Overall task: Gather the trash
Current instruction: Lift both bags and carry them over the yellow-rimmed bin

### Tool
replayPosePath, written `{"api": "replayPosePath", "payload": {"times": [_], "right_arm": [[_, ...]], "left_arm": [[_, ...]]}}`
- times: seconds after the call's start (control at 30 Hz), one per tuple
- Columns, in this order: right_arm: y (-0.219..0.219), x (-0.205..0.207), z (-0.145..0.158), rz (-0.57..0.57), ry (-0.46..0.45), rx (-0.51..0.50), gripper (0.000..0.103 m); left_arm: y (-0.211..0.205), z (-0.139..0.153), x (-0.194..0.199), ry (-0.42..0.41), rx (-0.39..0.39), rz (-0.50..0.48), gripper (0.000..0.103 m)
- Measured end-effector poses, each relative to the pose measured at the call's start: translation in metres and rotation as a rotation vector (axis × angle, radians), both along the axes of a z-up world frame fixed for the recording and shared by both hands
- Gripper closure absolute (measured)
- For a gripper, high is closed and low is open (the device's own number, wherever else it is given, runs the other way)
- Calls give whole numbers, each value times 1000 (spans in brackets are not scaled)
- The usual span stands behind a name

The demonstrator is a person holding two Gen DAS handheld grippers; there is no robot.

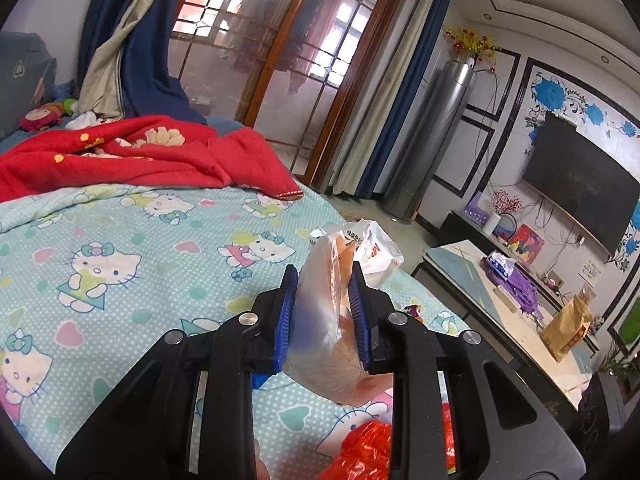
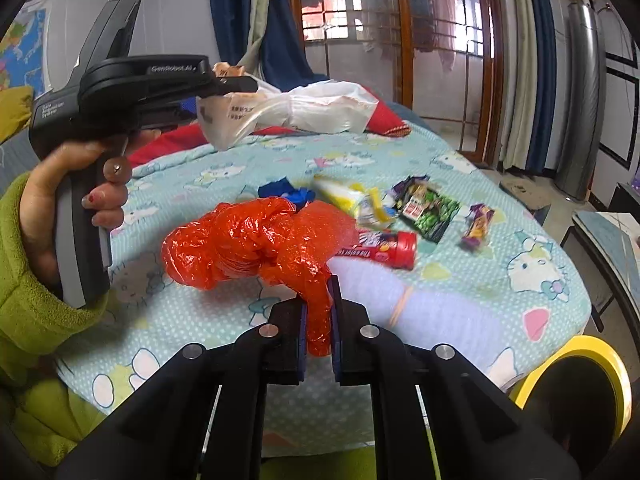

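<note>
I am pinching a limp, feather-light clear bag [image 1: 328, 312] in my left hand-held gripper [image 1: 325, 316] above the bed [image 1: 120, 248], while my right hand-held gripper [image 2: 319, 320] is squeezing the twisted neck of a crinkly red bag [image 2: 256, 244], its firmest hold.

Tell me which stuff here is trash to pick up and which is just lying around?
Trash: red plastic bag in the right gripper, clear bag in the left gripper, snack wrappers, red tube.
Just there: red blanket, doll, TV.
</note>
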State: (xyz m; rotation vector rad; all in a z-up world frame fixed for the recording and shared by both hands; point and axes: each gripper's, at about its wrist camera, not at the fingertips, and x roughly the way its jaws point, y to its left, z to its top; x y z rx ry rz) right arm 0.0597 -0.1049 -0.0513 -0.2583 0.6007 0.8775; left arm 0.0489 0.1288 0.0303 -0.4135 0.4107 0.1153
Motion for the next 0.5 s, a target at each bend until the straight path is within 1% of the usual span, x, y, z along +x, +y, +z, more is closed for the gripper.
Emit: {"api": "replayPosePath", "payload": {"times": [0.23,0.5], "right_arm": [[-14,11,6,-65,4,25,94],[-37,23,22,-145,-26,63,94]], "left_arm": [[-13,7,-3,-19,5,-30,84],[-27,12,-4,-41,18,-70,84]]}}
